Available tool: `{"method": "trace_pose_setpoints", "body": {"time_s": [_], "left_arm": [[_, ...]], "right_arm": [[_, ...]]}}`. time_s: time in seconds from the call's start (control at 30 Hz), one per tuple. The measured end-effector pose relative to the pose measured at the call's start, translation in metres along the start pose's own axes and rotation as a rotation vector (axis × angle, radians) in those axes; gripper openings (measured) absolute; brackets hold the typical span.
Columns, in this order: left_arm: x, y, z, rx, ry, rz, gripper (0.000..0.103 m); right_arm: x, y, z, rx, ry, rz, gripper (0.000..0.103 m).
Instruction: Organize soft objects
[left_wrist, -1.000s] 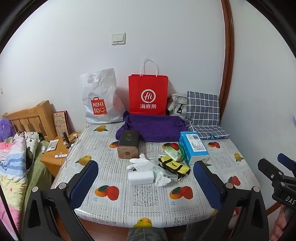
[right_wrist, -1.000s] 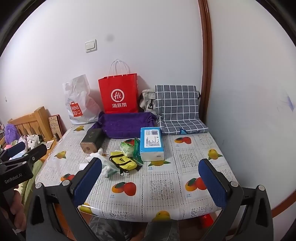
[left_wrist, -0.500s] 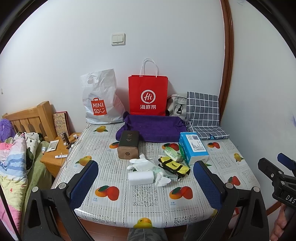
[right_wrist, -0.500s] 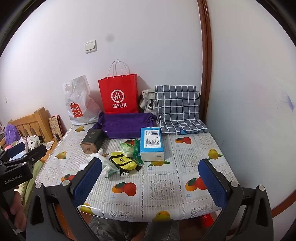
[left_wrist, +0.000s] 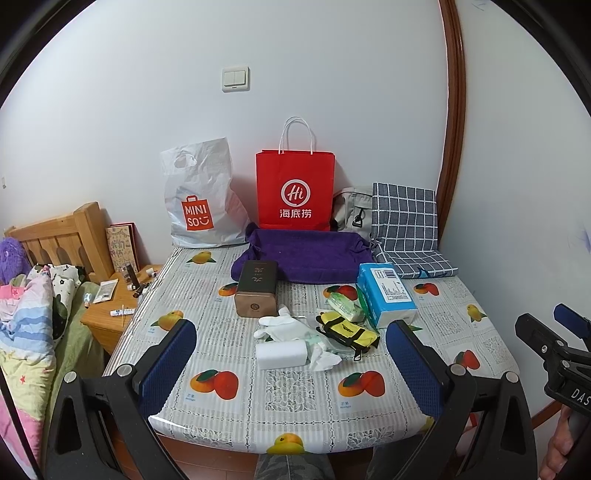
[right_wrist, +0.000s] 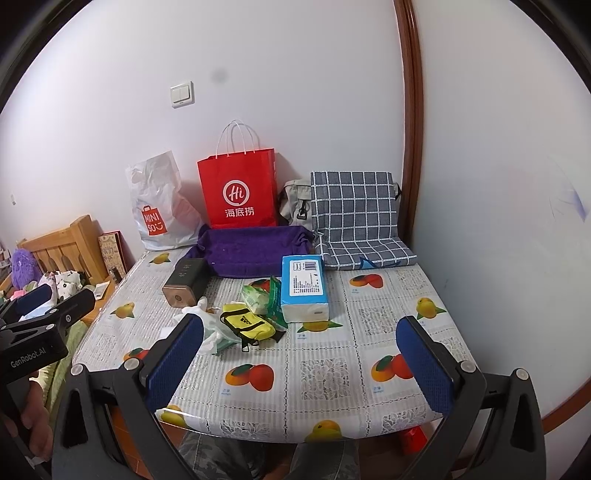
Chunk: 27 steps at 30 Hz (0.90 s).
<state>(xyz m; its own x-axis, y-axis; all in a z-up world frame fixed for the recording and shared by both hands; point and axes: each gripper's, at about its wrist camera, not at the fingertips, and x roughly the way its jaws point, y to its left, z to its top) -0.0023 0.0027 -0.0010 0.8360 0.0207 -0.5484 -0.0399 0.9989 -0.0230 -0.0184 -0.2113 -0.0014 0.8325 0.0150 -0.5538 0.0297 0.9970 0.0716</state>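
Soft clutter waits mid-table (left_wrist: 295, 398): a limp white glove (left_wrist: 284, 326), crumpled tissue (left_wrist: 325, 356), a yellow pouch (left_wrist: 349, 330) beside the blue tissue pack (left_wrist: 386, 295); all look light and squashy, best pinched at the bulk; my left claw (left_wrist: 291, 363) and right claw (right_wrist: 301, 360) hover released wide, touching nothing.
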Motion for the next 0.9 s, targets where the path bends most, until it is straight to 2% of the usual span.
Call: {"method": "trace_pose_setpoints", "body": {"time_s": [0.9], "left_arm": [[-0.0019,0.0009,0.0008,0.004,-0.002,0.003,0.103]], "right_arm": [[-0.0022,-0.0007,0.0014,0.002,-0.011,0.008,0.102]]}}
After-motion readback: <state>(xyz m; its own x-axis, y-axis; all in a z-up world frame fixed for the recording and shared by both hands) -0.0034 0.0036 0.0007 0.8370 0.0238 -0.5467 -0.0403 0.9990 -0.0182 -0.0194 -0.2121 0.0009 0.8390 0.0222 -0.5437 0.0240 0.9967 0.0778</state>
